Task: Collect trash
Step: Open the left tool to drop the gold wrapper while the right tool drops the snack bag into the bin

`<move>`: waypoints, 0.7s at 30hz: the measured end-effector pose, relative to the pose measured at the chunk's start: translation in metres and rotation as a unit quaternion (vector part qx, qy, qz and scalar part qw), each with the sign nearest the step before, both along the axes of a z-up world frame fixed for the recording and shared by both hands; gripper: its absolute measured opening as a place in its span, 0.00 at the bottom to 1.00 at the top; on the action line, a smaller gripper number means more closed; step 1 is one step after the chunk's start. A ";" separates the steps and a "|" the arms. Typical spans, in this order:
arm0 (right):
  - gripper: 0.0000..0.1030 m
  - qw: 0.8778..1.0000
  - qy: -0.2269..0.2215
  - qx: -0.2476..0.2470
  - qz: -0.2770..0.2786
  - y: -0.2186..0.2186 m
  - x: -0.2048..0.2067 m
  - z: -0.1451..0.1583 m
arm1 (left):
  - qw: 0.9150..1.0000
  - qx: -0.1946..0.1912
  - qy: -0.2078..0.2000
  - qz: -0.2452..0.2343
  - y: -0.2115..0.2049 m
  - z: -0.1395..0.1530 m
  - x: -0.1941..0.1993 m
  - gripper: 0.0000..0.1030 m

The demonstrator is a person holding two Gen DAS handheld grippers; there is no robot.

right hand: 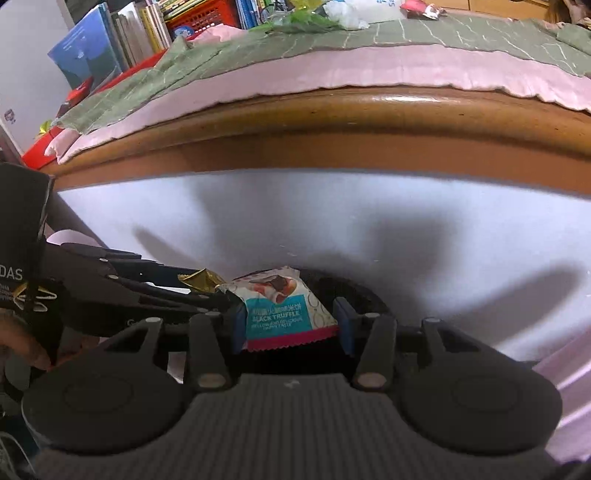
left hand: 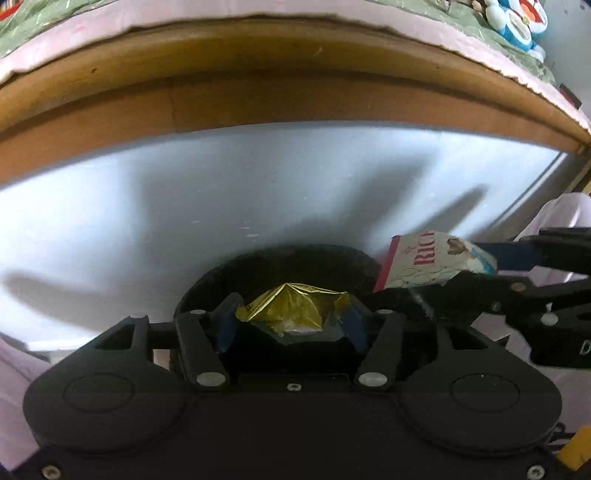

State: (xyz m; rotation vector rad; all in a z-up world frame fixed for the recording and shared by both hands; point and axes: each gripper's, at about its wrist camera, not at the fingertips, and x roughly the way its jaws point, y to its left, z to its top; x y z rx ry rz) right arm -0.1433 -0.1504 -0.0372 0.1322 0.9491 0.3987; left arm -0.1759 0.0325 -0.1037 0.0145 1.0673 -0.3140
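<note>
In the left wrist view my left gripper [left hand: 291, 317] is shut on a crumpled gold foil wrapper [left hand: 295, 308], held just over the dark round mouth of a black bin [left hand: 280, 264]. From the right comes my right gripper [left hand: 491, 264], shut on a white and red snack packet [left hand: 432, 264] over the bin's right rim. The right wrist view shows that packet [right hand: 280, 312], with a teal "BLACK TRUFFLE" label, pinched between the fingers of the right gripper [right hand: 291, 325]. The left gripper [right hand: 192, 286] comes in from the left with the gold foil [right hand: 201, 280]. The bin [right hand: 358, 291] is mostly hidden behind the packet.
A wooden bed rail [right hand: 369, 122] with a pink sheet and green blanket [right hand: 406, 33] runs across above a white panel [right hand: 332, 221]. Loose wrappers and a white bag [right hand: 343, 13] lie on the blanket. Books and a red crate [right hand: 192, 18] stand at the far left.
</note>
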 end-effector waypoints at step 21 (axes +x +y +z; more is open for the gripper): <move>0.50 1.000 0.008 -0.003 -0.004 0.004 0.016 -0.006 | 0.996 -0.004 0.034 0.086 0.036 -0.012 0.026 1.00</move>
